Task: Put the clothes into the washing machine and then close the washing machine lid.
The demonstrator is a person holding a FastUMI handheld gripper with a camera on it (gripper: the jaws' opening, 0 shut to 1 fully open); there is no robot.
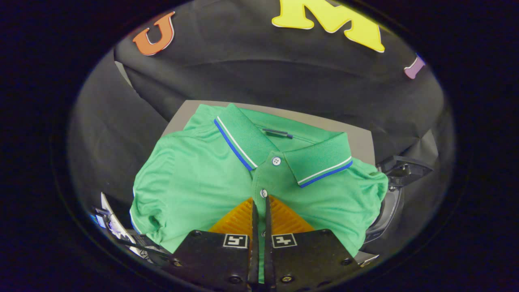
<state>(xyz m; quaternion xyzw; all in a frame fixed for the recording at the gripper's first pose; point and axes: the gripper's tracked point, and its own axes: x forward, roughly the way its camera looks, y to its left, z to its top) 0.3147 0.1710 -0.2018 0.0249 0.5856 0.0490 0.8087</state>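
Green shirt (194,178) lies across my table (361,140); my gripper (259,207) pinches its placket. Loading and lid remain.

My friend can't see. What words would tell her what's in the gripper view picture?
The tongs are pinched nearly shut on the button strip of a green polo shirt, just below its collar. The shirt, with blue and white collar stripes, lies folded on a grey surface, with a dark machine part beside it.

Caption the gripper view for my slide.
Tool pinched shut on the placket of a folded green polo shirt lying on a grey surface.
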